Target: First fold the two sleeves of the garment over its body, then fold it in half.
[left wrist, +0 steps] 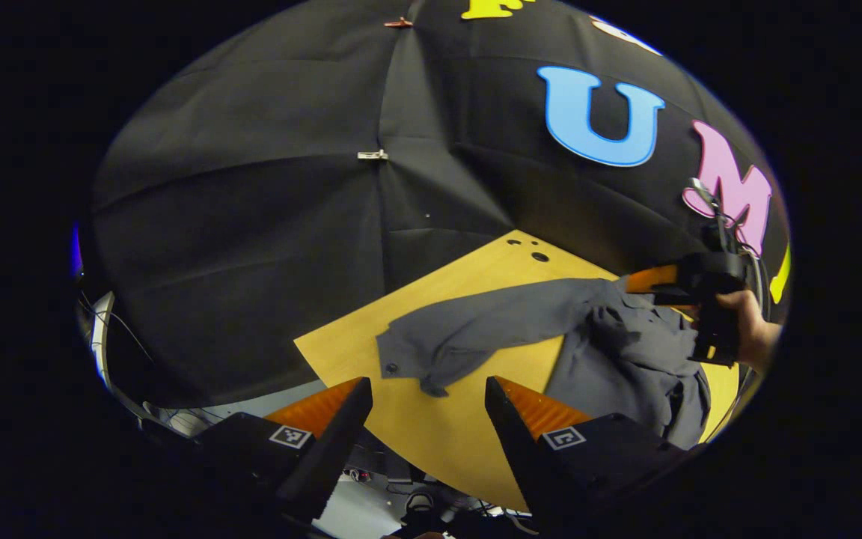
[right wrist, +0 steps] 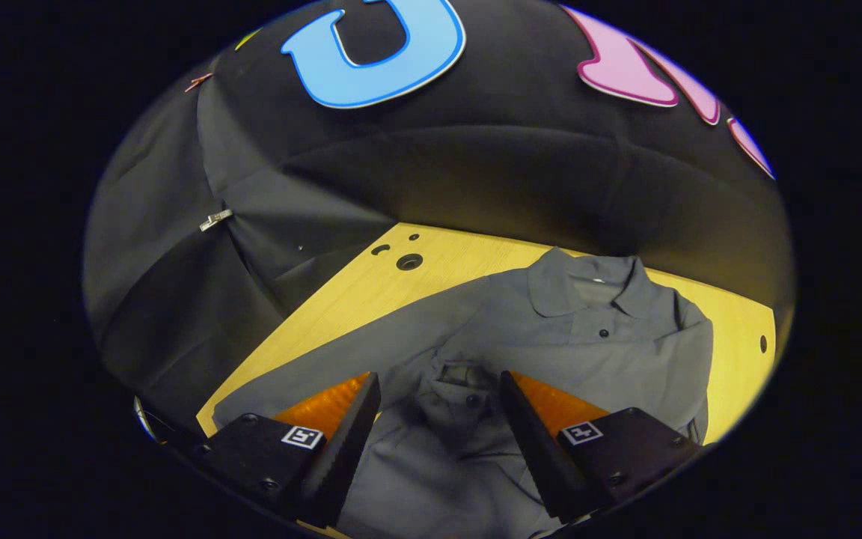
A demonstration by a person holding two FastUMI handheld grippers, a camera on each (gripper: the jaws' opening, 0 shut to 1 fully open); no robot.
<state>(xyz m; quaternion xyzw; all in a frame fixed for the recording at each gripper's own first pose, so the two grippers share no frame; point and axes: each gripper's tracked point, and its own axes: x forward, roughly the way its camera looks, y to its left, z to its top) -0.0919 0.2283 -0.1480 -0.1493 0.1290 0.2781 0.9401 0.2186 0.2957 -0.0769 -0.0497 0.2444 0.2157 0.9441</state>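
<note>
The left gripper [left wrist: 428, 419], at the bottom of its view, hangs with its fingers apart and empty, aimed at the cuff of the outstretched sleeve [left wrist: 468, 329] just above them in the frame. The grey shirt [right wrist: 551, 352] lies across the yellow table [right wrist: 341, 299], collar towards the booth wall. The right gripper [right wrist: 438, 419] hovers over the shirt's chest, likewise spread and holding nothing. Best to pinch the sleeve close to the cuff, lift only slightly, and carry it across the body without dragging the shirt.

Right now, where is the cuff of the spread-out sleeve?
In the left gripper view the cuff lies flat on the yellow table, just ahead of the open left tongs, near the table's left edge.
</note>
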